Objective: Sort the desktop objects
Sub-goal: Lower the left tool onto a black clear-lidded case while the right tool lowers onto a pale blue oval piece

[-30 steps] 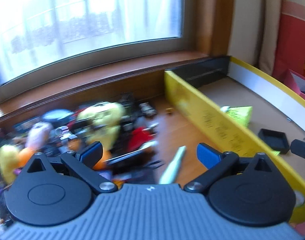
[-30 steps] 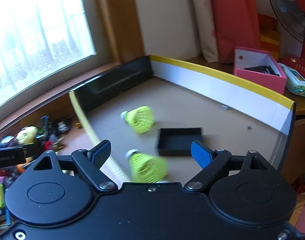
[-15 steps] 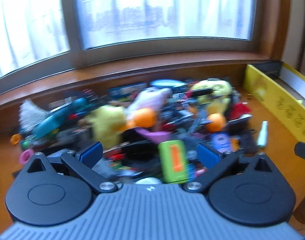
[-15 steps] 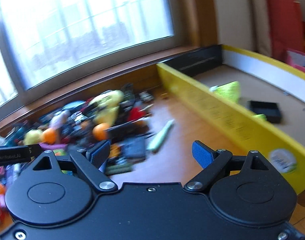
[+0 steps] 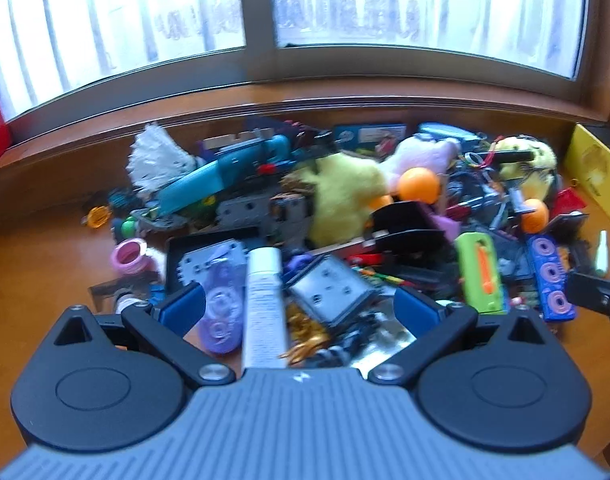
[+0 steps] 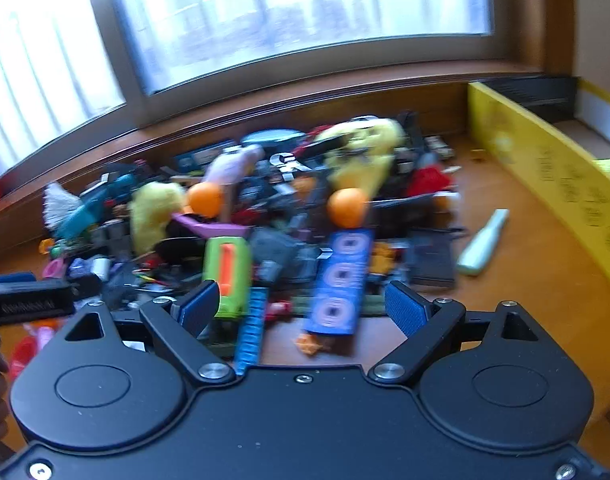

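Both claws spread wide, empty, above toy clutter on wooden bench.
Left wrist: left claw [image 5: 299, 307] agape, gripping nothing; beneath it white tube [image 5: 263, 304] lying next to purple correction tape [image 5: 221, 312], grey square block [image 5: 330, 294] right of tube; yellow plush [image 5: 345, 196] and orange ball [image 5: 419, 185] farther back, green-orange toy [image 5: 482, 272] at right, bench [image 5: 33, 280] bare at left. Right wrist, blurred: right claw [image 6: 303, 309] agape, empty; blue card with three circles [image 6: 341, 280] and green-orange toy [image 6: 227, 270] between fingers in view, pale green tube [image 6: 483, 242] alone at right near yellow box wall [image 6: 545, 168].
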